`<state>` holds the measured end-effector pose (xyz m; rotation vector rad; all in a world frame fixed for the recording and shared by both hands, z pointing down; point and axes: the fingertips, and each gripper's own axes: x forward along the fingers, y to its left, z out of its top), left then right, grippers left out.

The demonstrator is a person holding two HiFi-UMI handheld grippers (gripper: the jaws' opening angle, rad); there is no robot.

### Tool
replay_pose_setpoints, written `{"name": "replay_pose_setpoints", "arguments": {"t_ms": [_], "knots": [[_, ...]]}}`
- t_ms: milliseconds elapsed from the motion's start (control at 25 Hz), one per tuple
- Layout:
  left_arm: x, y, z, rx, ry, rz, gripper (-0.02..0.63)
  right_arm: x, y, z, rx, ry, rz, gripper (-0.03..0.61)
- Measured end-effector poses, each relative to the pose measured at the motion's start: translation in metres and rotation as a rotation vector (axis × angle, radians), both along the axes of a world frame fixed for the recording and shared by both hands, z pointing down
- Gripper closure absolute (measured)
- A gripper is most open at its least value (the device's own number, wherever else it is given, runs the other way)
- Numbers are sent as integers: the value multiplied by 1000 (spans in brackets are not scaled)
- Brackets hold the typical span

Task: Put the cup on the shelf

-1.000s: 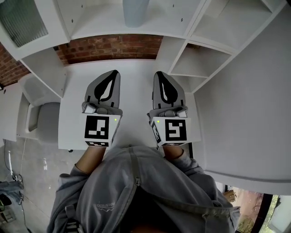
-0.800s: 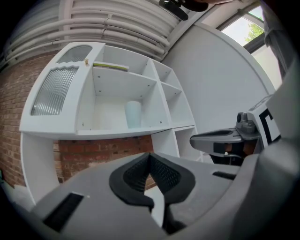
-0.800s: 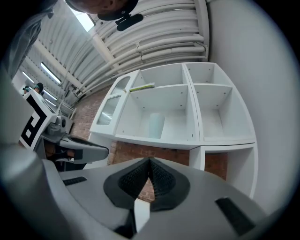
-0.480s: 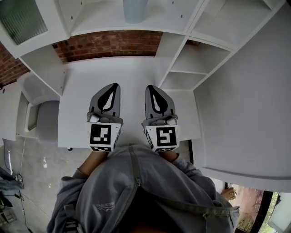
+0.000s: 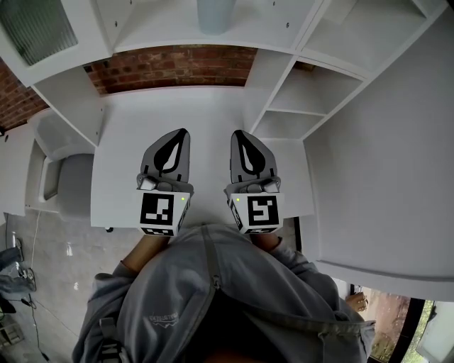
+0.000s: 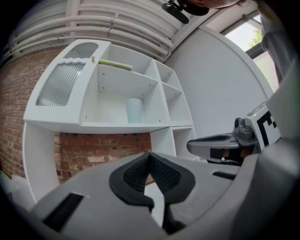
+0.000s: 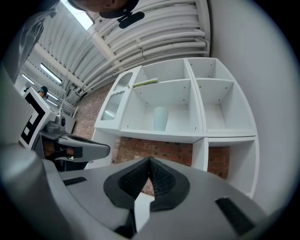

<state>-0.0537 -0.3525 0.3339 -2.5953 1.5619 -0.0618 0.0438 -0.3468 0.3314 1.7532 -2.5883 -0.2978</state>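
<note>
A pale blue cup stands upright on the white shelf above the desk; it also shows in the left gripper view, cup, and in the right gripper view, cup. My left gripper and right gripper hover side by side over the white desk, well short of the cup. Both point level toward the shelf. The jaws of the left gripper meet at their tips with nothing between them. The right gripper is likewise shut and empty.
The shelf unit has open compartments at the right and a ribbed glass door at the left. A brick wall lies behind the desk. A white chair stands left of the desk, and a white panel rises at the right.
Both grippers have sunk and drawn back toward the person, the right one also shifting slightly left. Over the last half second they have kept still.
</note>
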Motion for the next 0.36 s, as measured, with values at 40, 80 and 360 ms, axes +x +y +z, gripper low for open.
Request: {"name": "replay_pose_setpoints", "arguments": {"t_ms": [40, 80, 360], "knots": [[0, 1, 1, -1, 0, 0, 607, 0, 0, 0, -1, 0, 0, 552], [0, 1, 1, -2, 0, 0, 607, 0, 1, 0, -2, 0, -1, 551], [4, 3, 0, 6, 2, 7, 607, 3, 2, 2, -4, -2, -5, 552]]}}
